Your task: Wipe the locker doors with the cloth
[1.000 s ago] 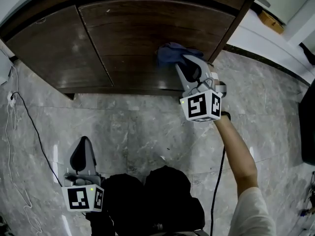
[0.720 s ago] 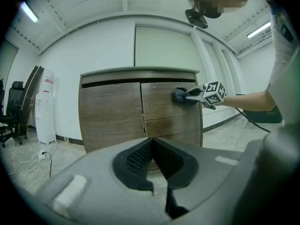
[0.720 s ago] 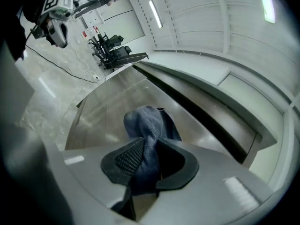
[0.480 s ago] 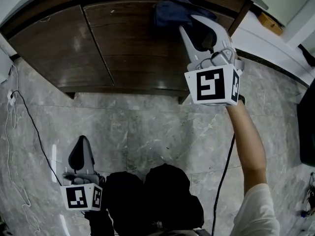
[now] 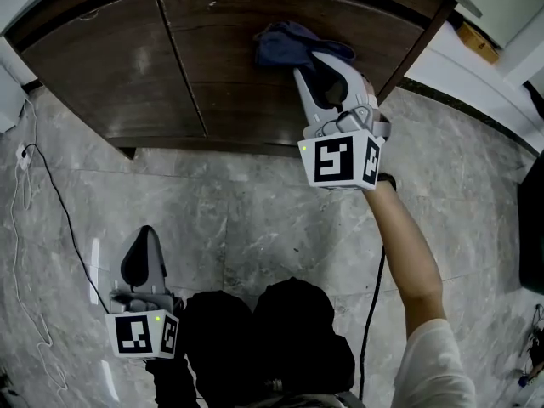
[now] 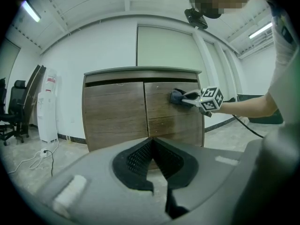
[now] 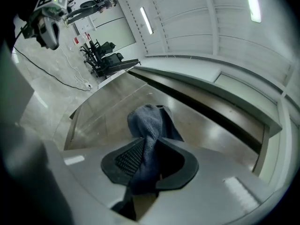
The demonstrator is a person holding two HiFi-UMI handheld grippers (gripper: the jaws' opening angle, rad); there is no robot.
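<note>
Low at the left, over the stone floor (image 5: 255, 219) and well apart from the locker: left tongs (image 5: 145, 233), jaws pressed together on nothing. Further right, two brown doors, left door (image 5: 102, 66) and right door (image 5: 242, 96), and against the upper part of the right door one blue cloth (image 5: 285, 42), clamped by a bunched fold in the right tongs (image 5: 311, 62). Judged soft, light and limp, likely to slip or trail loose, so best gripped deep on a gathered bunch with a wad left free to press flat on the wood; counted: two tongs, two doors, one cloth.
</note>
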